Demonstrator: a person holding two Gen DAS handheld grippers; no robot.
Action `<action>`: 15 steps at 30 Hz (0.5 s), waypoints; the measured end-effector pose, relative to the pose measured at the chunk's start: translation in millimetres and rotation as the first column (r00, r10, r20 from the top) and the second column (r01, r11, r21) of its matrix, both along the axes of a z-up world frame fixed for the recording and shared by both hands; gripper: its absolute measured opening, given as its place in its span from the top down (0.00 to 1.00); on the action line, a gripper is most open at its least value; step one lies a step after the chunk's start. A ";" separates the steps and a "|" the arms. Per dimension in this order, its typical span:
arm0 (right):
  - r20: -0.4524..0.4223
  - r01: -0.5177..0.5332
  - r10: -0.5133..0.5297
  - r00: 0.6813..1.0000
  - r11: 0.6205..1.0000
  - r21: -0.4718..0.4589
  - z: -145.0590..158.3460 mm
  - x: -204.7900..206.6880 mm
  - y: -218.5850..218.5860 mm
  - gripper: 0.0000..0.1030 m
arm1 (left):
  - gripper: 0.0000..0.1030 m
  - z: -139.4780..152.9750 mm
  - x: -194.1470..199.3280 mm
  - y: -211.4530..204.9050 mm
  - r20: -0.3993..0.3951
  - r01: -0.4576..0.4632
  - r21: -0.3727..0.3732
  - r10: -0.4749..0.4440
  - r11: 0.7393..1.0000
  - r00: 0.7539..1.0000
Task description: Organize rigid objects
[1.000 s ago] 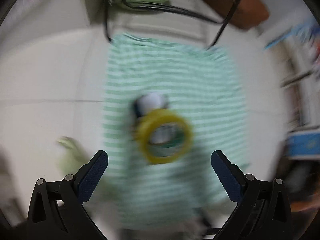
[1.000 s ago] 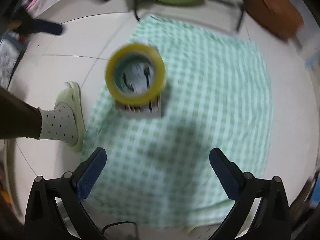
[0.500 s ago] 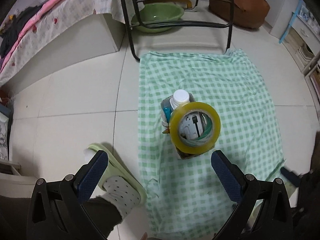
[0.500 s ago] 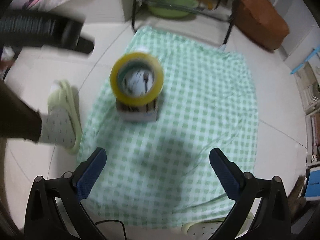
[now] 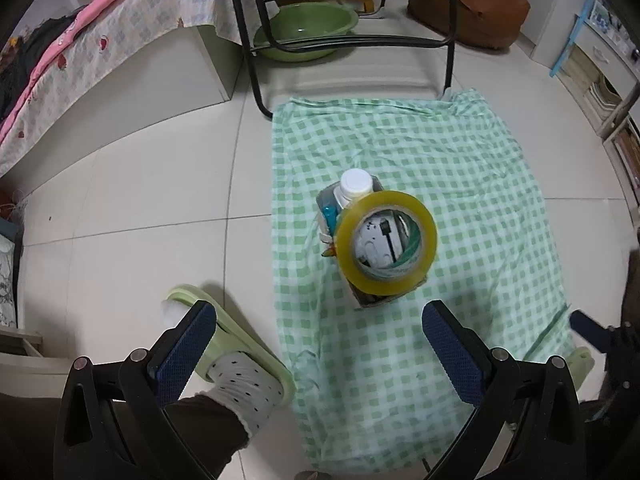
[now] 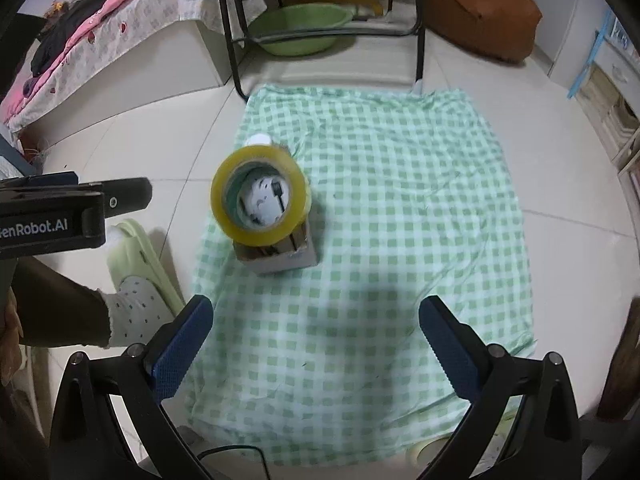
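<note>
Legibly, "enRobot.AI" marks the left claw (image 6: 100, 200), both claws spread wide and empty above the tape roll (image 6: 260, 196).

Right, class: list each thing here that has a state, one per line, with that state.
Left claw: open, empty.
Right claw: open, empty.
Tape roll: resting tilted on the box.
Cardboard box: upright, filled.
White-capped bottle: upright in the box, capped.
Checked cloth: spread on the floor.
</note>
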State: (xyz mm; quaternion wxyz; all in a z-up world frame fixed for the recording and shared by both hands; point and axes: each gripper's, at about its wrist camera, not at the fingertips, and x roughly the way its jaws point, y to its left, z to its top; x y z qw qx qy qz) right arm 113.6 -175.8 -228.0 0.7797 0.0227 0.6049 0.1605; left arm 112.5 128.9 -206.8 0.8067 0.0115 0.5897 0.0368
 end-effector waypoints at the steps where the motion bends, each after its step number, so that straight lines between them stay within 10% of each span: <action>1: -0.005 -0.001 0.001 1.000 1.000 0.003 -0.9 -1.0 0.9 0.00 | 0.00 0.3 0.2 -0.7 0.002 0.004 -0.002 -0.004 1.000 1.000; 15: -0.025 -0.017 0.017 1.000 1.000 0.010 -5.9 -0.5 7.5 0.00 | 0.00 0.4 -3.1 -2.3 0.027 0.050 0.003 -0.050 0.999 0.998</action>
